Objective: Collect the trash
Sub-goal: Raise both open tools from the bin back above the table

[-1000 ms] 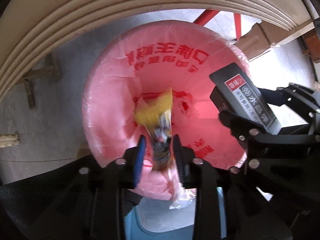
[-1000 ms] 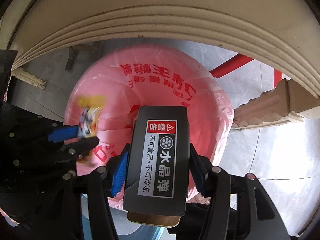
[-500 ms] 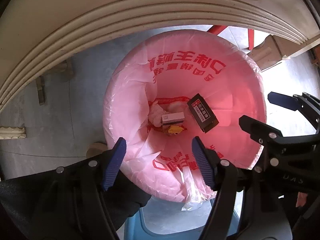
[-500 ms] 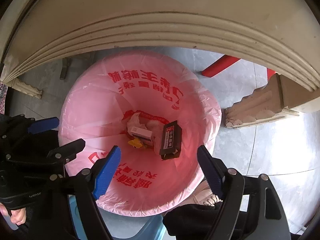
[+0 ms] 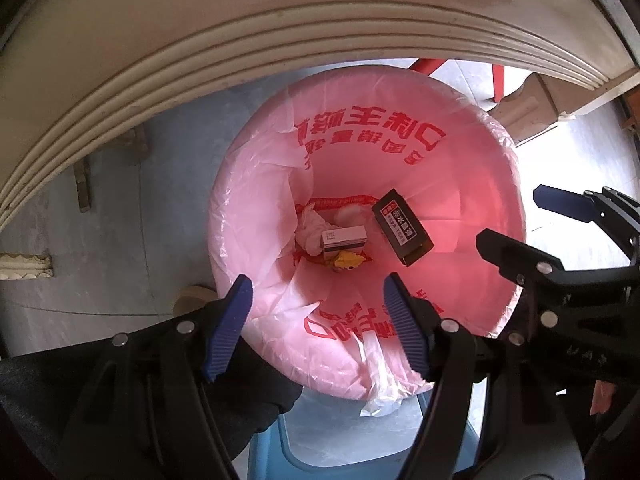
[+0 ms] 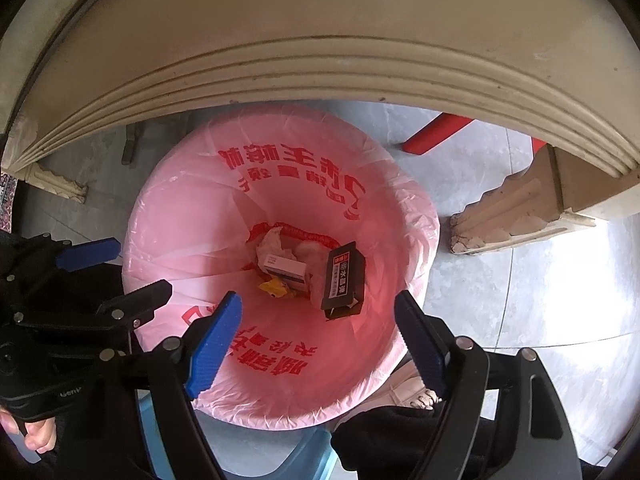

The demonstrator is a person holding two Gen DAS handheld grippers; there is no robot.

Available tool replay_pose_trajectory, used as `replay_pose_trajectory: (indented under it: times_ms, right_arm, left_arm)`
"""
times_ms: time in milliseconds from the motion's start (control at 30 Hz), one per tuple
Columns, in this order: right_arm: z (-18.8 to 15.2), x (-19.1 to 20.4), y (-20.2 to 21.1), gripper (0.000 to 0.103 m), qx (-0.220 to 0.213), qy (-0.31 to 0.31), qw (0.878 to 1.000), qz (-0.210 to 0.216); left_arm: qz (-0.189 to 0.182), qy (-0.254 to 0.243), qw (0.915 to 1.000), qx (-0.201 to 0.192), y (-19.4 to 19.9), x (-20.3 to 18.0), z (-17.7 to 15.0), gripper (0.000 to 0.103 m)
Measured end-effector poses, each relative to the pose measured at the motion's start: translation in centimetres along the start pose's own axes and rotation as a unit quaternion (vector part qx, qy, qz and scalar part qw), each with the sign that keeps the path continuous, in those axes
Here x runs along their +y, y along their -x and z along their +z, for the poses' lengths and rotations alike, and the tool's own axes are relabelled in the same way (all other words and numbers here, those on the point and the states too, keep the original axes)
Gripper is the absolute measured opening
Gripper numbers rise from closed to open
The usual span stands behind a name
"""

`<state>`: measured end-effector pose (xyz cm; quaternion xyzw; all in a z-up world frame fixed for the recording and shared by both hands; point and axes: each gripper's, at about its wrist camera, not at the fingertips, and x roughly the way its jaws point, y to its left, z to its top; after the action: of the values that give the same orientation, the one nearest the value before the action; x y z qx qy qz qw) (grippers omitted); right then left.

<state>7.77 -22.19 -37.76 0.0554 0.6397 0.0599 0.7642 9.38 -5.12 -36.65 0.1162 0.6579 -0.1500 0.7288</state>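
A bin lined with a pink bag [image 5: 260, 216] [image 6: 180, 220] stands on the floor below both grippers. At its bottom lie a black box [image 5: 401, 231] [image 6: 343, 276], a small white box [image 5: 344, 239] [image 6: 285, 267], a yellow wrapper [image 5: 349, 261] [image 6: 273, 287] and crumpled white paper [image 5: 310, 226]. My left gripper [image 5: 316, 320] is open and empty above the bin's near rim. My right gripper [image 6: 316, 332] is open and empty, also above the near rim. Each gripper shows in the other's view, the right one [image 5: 516, 228] and the left one [image 6: 116, 272].
A cream table edge [image 5: 240, 40] [image 6: 320, 60] curves overhead beyond the bin. A carved table leg [image 6: 520, 216] stands right of the bin, a red frame [image 6: 432, 138] behind it. A blue stool [image 5: 332, 448] sits under the bin. The floor [image 6: 540, 300] is grey tile.
Both grippers opened. The yellow wrapper dropped from the left one and the black box from the right one into the bin. Both grippers have lifted slightly.
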Motion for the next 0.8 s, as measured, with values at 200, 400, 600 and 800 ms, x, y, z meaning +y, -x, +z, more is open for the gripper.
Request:
replay_pose_trajectory:
  times_ms: [200, 400, 600, 800]
  right_arm:
    - [-0.4, -0.1, 1.2, 0.077, -0.009, -0.012, 1.0, 0.012]
    - [-1.3, 0.7, 3.9, 0.077, -0.032, -0.003, 0.999, 0.008]
    - [-2.1, 1.1, 8.8, 0.077, -0.072, -0.007, 0.997, 0.014]
    - [-2.0, 1.5, 15.1, 0.081, -0.113, -0.004, 0.993, 0.028]
  left_arm:
    - [0.01, -0.015, 0.9997, -0.017, 1.3, -0.5, -0.7, 0.073]
    - [0.019, -0.027, 0.999, -0.028, 4.1, -0.6, -1.9, 0.075]
    - [0.009, -0.04, 0.9978, -0.052, 8.9, -0.4, -3.0, 0.075]
    - [0.03, -0.067, 0.994, -0.081, 14.8, -0.4, -2.7, 0.076]
